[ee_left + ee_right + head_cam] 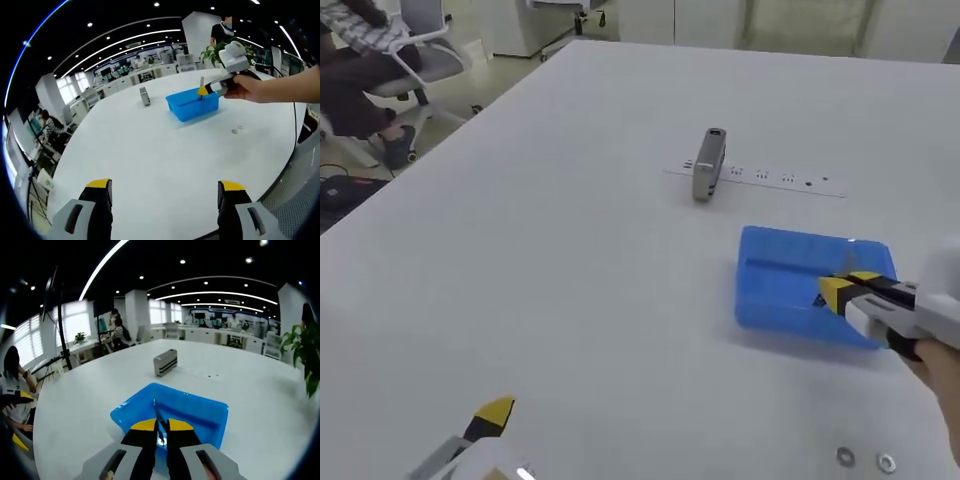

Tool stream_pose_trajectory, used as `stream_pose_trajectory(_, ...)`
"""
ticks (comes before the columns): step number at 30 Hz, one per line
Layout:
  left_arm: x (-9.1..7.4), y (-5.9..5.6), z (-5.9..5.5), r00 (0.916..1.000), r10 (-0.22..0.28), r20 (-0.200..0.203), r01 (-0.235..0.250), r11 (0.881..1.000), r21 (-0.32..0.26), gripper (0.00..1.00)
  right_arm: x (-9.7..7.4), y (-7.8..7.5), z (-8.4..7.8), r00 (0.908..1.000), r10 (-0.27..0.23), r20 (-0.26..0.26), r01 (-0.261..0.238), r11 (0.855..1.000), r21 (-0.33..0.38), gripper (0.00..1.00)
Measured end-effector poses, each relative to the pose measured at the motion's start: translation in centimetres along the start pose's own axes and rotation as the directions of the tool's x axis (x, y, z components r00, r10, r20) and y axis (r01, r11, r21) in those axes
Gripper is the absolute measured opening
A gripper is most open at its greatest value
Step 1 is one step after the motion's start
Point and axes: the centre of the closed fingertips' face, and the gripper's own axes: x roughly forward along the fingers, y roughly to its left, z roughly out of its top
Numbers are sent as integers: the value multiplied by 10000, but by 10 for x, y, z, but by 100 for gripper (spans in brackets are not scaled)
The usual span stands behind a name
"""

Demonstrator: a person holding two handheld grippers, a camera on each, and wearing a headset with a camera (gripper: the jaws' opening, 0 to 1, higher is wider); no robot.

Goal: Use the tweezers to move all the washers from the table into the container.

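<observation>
Left gripper at frame bottom, jaws wide apart, empty.
Right gripper, lower centre, pinches tweezers over the blue container.

Container: translucent blue, plain. Table under it: plain white. Right gripper over the container: yellow tips, black jaws, white-grey body. Left gripper: same scheme. Tweezers: dark metal. Washers near the container: silver. Block beyond the container: grey. Power strip: white.
</observation>
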Motion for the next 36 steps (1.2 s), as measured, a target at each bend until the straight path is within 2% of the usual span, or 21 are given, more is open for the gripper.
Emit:
stream_pose_trajectory(2,0,2,0,10000,73,45,-73,10000,-58,88,0,1,1,10000,-6,79,6,9999,103,2)
stream_pose_trajectory(8,2,0,-5,9997,-35,-228,35,10000,-21,88,0,0,3,9995,-9,303,-8,9984,563,2)
stream_pose_trajectory(13,3,-1,-8,9993,-100,-361,100,9999,-12,88,2,8,4,9985,346,422,-387,9941,1018,2)
stream_pose_trajectory(22,4,0,-9,9990,-23,-443,21,10000,-37,88,8,20,5,9980,513,382,-531,9974,486,2)
stream_pose_trajectory(31,3,0,-8,9993,12,-380,-15,10000,-83,88,7,17,6,9988,483,99,-485,9985,257,2)
stream_pose_trajectory(36,1,1,-4,9998,25,-209,-28,9999,-144,88,2,18,7,9988,484,-52,-482,9986,216,2)
